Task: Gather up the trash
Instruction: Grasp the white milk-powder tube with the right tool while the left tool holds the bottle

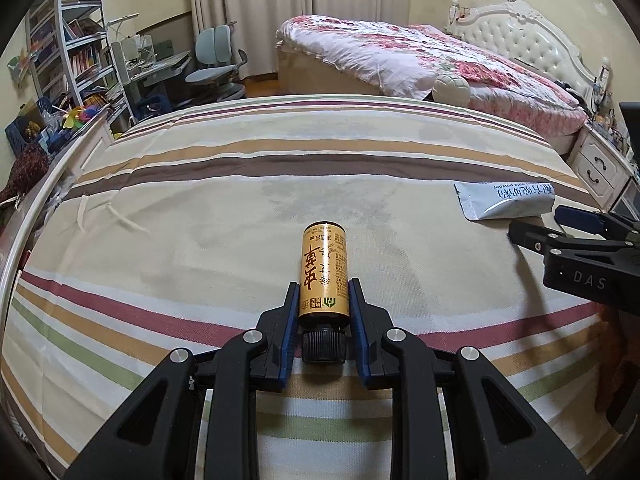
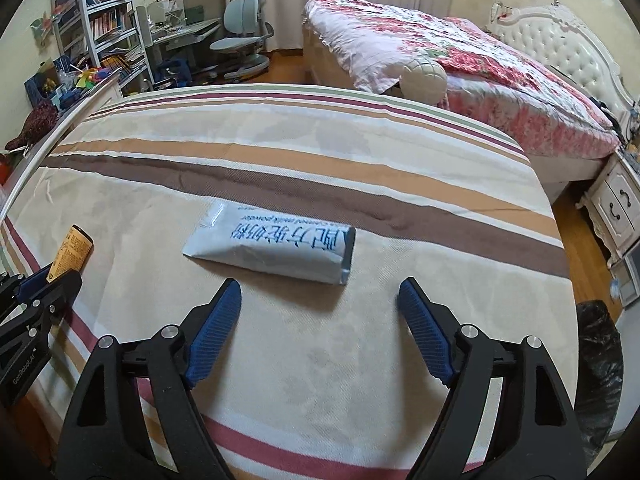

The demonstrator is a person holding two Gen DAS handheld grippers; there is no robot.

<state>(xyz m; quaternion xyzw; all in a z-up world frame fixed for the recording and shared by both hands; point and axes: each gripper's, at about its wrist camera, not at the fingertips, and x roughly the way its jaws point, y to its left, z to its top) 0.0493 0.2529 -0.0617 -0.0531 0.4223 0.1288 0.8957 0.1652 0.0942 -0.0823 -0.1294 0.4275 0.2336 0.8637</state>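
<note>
A small yellow bottle (image 1: pixel 323 272) with a black cap sits between the blue pads of my left gripper (image 1: pixel 323 292), which is shut on it, bottom end pointing away from me. The bottle (image 2: pixel 72 248) and the left gripper (image 2: pixel 44 280) also show at the left edge of the right wrist view. A pale blue milk powder packet (image 2: pixel 276 246) lies flat on the striped cloth, just beyond the fingertips of my right gripper (image 2: pixel 318 290), whose jaws stand wide open with nothing between them. In the left wrist view the packet (image 1: pixel 506 200) lies at the right, with the right gripper (image 1: pixel 532 226) beside it.
The striped cloth (image 2: pixel 320 160) covers the raised surface under both grippers. A black trash bag (image 2: pixel 598 368) stands on the floor at its right edge. Beyond are a floral bed (image 2: pixel 460 64), a white ball-shaped thing (image 2: pixel 424 80), a bedside cabinet (image 2: pixel 616 204), a desk chair (image 2: pixel 240 28) and a bookshelf (image 2: pixel 104 20).
</note>
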